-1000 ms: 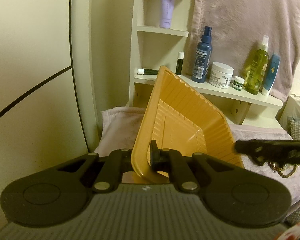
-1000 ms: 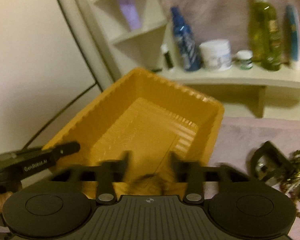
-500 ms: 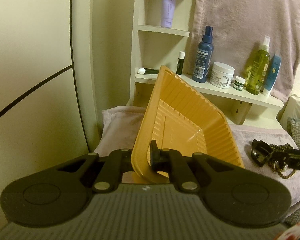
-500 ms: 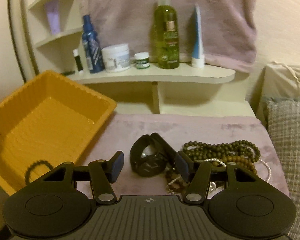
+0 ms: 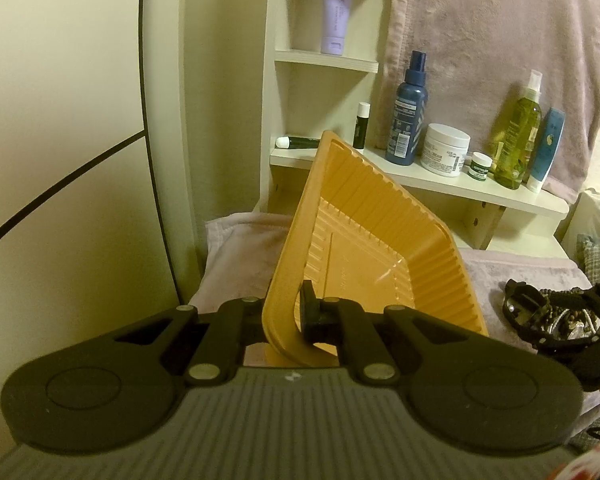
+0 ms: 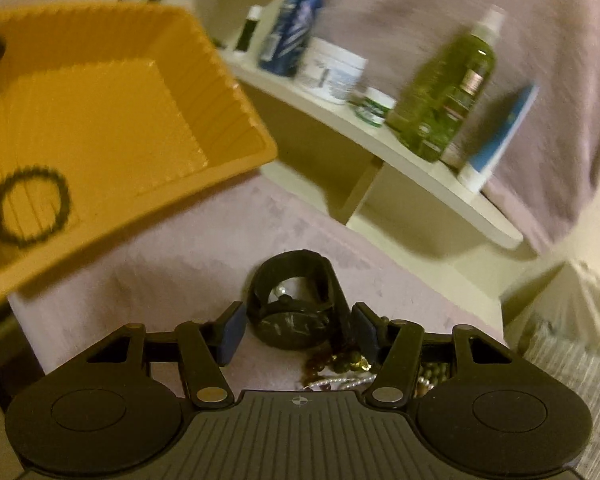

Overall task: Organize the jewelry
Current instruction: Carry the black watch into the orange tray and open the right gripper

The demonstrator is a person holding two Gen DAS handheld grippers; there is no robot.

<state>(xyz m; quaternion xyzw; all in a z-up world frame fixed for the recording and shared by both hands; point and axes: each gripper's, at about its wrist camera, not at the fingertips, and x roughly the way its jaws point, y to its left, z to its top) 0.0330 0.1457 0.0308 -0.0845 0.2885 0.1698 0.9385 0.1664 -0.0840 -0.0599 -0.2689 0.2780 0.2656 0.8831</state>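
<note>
A black wristwatch [image 6: 288,316] lies on the mauve cloth [image 6: 172,276], just right of the orange tray [image 6: 100,120], between the spread fingers of the right gripper [image 6: 296,330], which do not press it. Bead strands [image 6: 340,364] are heaped against the watch. Inside the tray lies a dark beaded bracelet [image 6: 30,206]. The left gripper [image 5: 288,320] is clamped on the tray's near rim, tilting the tray [image 5: 364,248].

Both views are lit dimly in a warm yellow cast. Strong fisheye bending is seen at the edges. The left wrist view is sharp; in the right wrist view the green bottle [image 6: 446,96] and things beside it are smeared by motion blur.
</note>
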